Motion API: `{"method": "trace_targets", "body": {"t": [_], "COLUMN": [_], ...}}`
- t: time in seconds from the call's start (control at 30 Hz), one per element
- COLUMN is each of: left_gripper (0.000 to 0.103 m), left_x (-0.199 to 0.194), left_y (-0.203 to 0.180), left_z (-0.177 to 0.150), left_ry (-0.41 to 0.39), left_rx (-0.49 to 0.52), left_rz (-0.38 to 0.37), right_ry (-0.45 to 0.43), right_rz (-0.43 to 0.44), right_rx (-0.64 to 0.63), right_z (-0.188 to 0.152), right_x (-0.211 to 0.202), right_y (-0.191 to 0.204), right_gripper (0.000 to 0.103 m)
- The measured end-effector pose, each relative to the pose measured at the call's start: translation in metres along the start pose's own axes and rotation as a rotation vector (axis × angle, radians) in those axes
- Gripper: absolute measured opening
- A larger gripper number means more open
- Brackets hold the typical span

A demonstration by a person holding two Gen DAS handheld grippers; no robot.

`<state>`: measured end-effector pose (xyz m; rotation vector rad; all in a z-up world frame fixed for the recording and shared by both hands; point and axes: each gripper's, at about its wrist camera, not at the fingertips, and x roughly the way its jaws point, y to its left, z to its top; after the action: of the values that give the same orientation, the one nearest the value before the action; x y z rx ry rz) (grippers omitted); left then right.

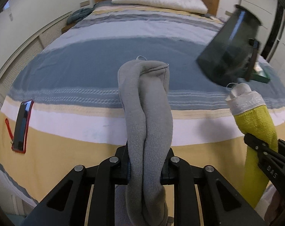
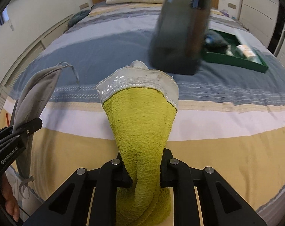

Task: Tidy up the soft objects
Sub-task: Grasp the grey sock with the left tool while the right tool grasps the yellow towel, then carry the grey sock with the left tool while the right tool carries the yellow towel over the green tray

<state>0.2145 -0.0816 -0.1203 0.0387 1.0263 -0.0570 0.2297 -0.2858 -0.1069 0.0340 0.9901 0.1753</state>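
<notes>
The left gripper [image 1: 145, 173] has its jaws clamped on a bunched grey cloth [image 1: 145, 113], and the right gripper [image 2: 145, 180] has its jaws clamped on a yellow towel [image 2: 140, 128] with a pale trim band at its far end. Both cloths are held up off the striped bed [image 1: 67, 135], each twisted into a rope with a tail hanging below the jaws. The step in hand looks like carrying the two cloths to where they belong, perhaps the green tray [image 2: 255, 64] at the bed's far right. To do it well, keep both grips firm, since the twisted fabric could slide out. Keep the hands apart so the cloths do not tangle, and lift high enough that the tails clear the bed. Avoid the phone [image 1: 22, 126] on the left and the dark blurred object [image 2: 182, 30] hanging in front.
</notes>
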Motion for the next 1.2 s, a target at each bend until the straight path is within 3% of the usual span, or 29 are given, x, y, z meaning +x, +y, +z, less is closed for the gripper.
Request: {"method": "trace_targets", "body": {"t": [0.67, 1.2], "left_gripper": [0.017, 0.017], "left_x": [-0.059, -0.052], "left_y": [-0.142, -0.235], "left_z": [0.006, 0.039], "left_ry": [-0.046, -0.058], "left_rx": [0.254, 0.327], "left_rz": [-0.209, -0.29], "right_ry": [-0.067, -0.122], "right_rz": [-0.132, -0.2], "right_rx": [0.135, 0.176], "right_z": [-0.019, 0.007], "right_x": [-0.07, -0.089], "right_y": [-0.143, -0.218], "right_gripper": [0.017, 0.017]}}
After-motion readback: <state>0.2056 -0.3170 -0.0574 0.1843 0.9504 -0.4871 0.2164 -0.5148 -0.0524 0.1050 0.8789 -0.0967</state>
